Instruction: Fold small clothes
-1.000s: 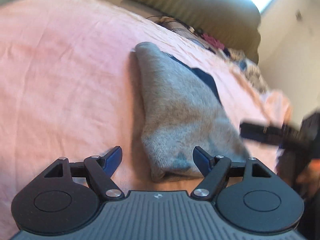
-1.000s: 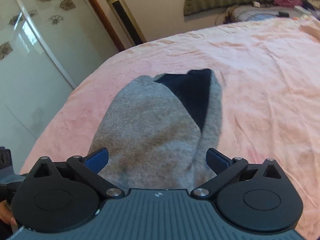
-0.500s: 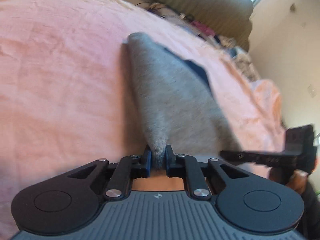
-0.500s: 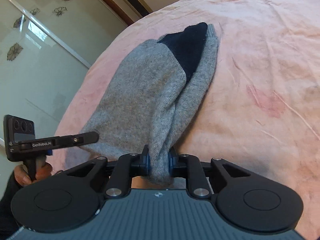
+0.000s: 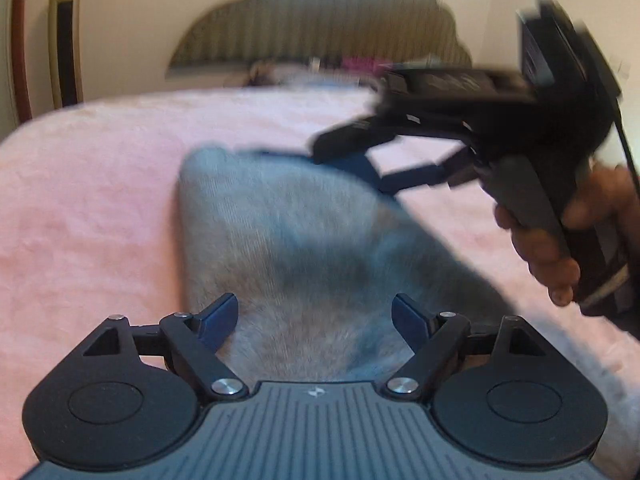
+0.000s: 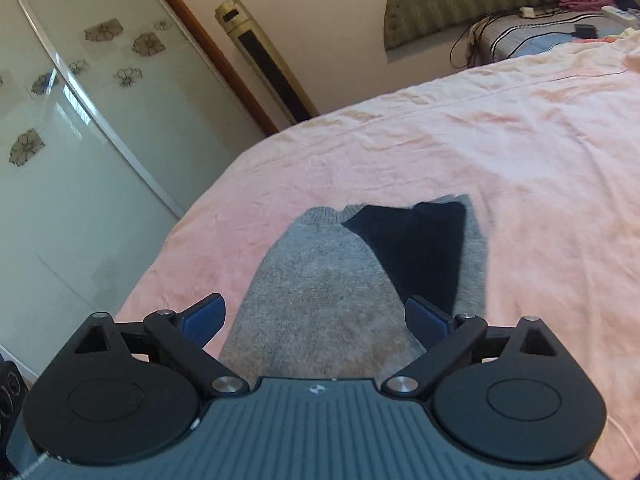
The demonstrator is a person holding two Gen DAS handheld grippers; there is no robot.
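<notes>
Both claws, pinched on the sweater (image 6: 320, 296) hem half a second ago, now opening with nothing gripped — left claw (image 5: 316, 316), right claw (image 6: 316, 314); it lies on the bed (image 6: 520, 152), soft, limp: grab edges.

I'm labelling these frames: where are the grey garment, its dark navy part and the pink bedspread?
grey garment (image 6: 320, 300): right wrist view, middle of knit.
dark navy part (image 6: 420, 248): right wrist view, its centre.
pink bedspread (image 6: 520, 140): right wrist view, bare area.
</notes>
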